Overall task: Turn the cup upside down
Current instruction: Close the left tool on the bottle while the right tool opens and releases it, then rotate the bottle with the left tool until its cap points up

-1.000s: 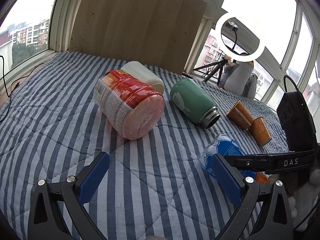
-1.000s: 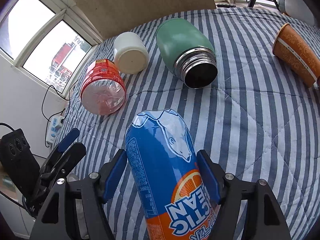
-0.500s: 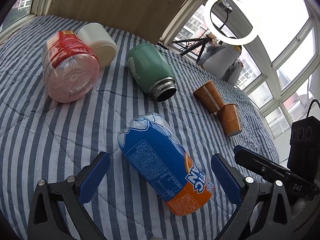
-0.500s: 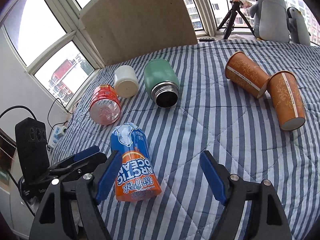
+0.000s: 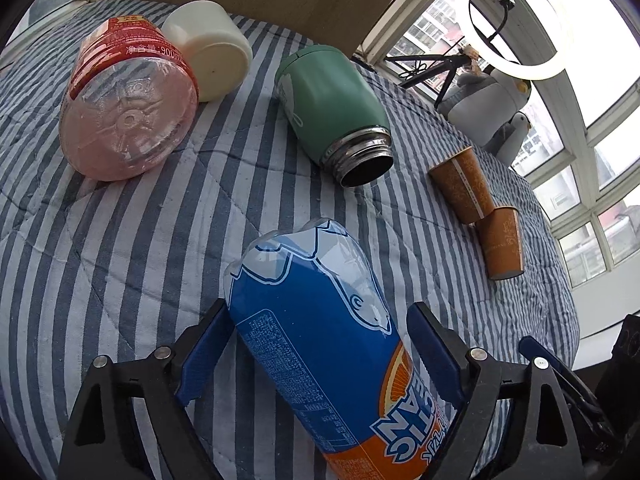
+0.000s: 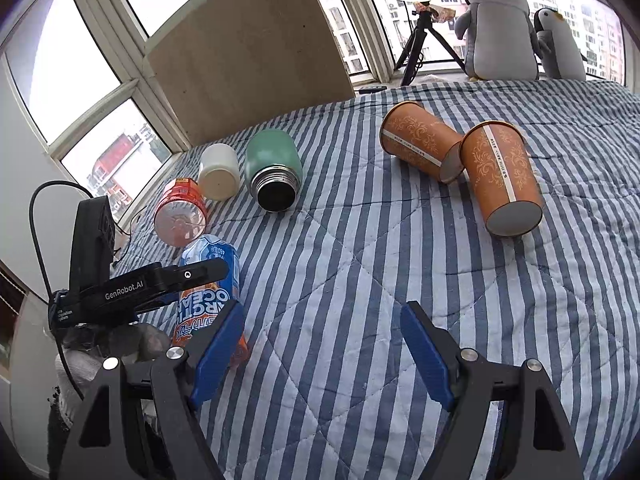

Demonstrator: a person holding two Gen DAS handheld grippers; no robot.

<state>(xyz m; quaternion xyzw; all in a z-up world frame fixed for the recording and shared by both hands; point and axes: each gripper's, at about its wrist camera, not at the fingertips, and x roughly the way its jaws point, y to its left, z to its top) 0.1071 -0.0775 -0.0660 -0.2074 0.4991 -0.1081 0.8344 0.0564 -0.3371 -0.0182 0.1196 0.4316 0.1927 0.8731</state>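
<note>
A blue and orange plastic bottle (image 5: 320,340) lies on its side on the striped bedcover, rounded end pointing away. My left gripper (image 5: 320,308) straddles it with both blue pads against its sides, shut on it. The right wrist view shows the same bottle (image 6: 208,256) under the left gripper (image 6: 160,280), held by a gloved hand (image 6: 120,340). My right gripper (image 6: 324,312) hangs open over bare cover with nothing between its fingers. Two orange paper cups (image 6: 420,144) (image 6: 504,180) lie on their sides farther right.
Behind the bottle lie a red-labelled clear jar (image 5: 128,108), a white cup (image 5: 208,48) and a green thermos (image 5: 336,108) with its mouth toward me. Plush penguins (image 6: 496,20), a ring-light tripod (image 6: 420,40) and a wooden board (image 6: 248,60) stand along the windows.
The right gripper let go of the bottle and drew back, open. The bottle came to lie on the bed. The left gripper swung over it and its fingers narrowed onto its sides.
</note>
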